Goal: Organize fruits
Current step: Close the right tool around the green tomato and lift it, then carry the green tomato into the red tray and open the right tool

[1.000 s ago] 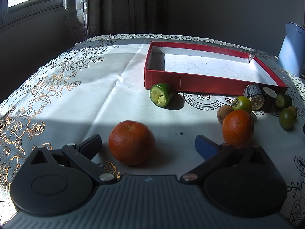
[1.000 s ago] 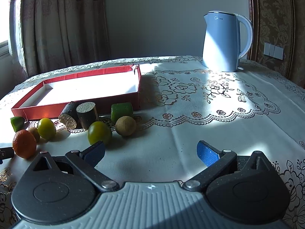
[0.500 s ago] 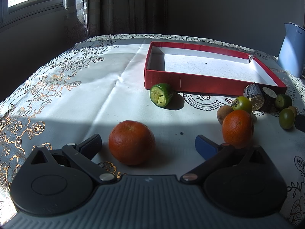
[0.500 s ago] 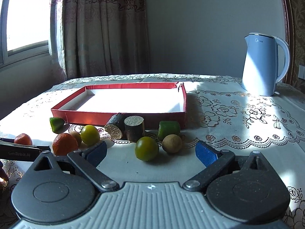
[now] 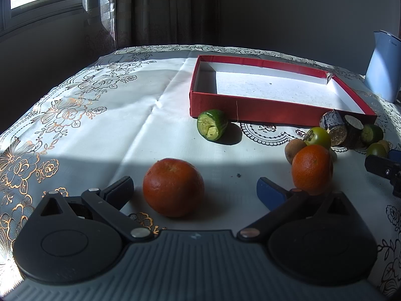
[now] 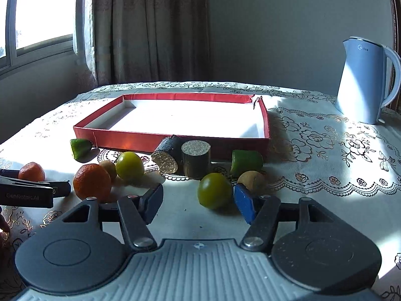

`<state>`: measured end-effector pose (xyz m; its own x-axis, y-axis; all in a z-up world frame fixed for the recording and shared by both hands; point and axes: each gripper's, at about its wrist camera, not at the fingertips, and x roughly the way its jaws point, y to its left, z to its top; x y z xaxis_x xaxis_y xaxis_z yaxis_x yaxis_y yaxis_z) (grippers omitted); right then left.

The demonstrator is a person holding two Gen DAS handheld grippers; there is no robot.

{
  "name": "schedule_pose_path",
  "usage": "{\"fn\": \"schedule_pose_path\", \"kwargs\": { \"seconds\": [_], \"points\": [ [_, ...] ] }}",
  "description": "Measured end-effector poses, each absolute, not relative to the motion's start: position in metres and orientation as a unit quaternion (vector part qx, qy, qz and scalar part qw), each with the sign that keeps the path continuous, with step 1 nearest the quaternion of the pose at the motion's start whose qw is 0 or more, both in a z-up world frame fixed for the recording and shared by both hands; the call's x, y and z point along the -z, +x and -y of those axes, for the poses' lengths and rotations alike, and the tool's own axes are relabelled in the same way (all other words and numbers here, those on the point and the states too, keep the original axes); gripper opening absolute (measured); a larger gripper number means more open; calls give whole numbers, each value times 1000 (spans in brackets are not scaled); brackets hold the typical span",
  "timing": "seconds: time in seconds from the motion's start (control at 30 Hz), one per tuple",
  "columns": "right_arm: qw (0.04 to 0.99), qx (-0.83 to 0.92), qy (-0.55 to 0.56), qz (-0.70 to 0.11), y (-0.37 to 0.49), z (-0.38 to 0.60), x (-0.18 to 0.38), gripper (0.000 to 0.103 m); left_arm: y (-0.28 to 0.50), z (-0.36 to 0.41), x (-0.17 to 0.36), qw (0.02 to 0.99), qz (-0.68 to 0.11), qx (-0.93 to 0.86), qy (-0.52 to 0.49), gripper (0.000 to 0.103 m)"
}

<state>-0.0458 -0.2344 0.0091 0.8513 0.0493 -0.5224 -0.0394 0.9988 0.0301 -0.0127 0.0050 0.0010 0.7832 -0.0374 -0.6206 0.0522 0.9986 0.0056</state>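
Orange (image 5: 173, 186) between spread left hand-held gripper (image 5: 194, 189) fingers; right hand-held gripper (image 6: 199, 198) open beside green fruit (image 6: 214, 194).

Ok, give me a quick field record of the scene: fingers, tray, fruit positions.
left gripper: open, fingers either side of an orange, not touching
right gripper: open, green fruit between the fingers
red tray: holds no fruit
second orange: on the cloth, in front of the tray
kettle: far right

Blue kettle (image 6: 363, 80) on floral tablecloth (image 6: 325, 145), curtains (image 6: 150, 25) behind
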Motion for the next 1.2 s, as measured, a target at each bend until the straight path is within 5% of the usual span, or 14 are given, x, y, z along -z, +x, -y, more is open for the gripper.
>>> {"fn": "schedule_pose_path", "kwargs": {
  "seconds": [0.1,0.57,1.2],
  "points": [
    [960,-15,7,-278,-39,235,-8,63,-13,-5,-1,944,-328,24,11,103],
    [953,25,-8,-303,-21,236,-2,33,-13,-5,-1,944,-328,24,11,103],
    [979,-9,7,-204,-16,243,-56,32,-13,-5,-1,944,-328,24,11,103]
  ]
}}
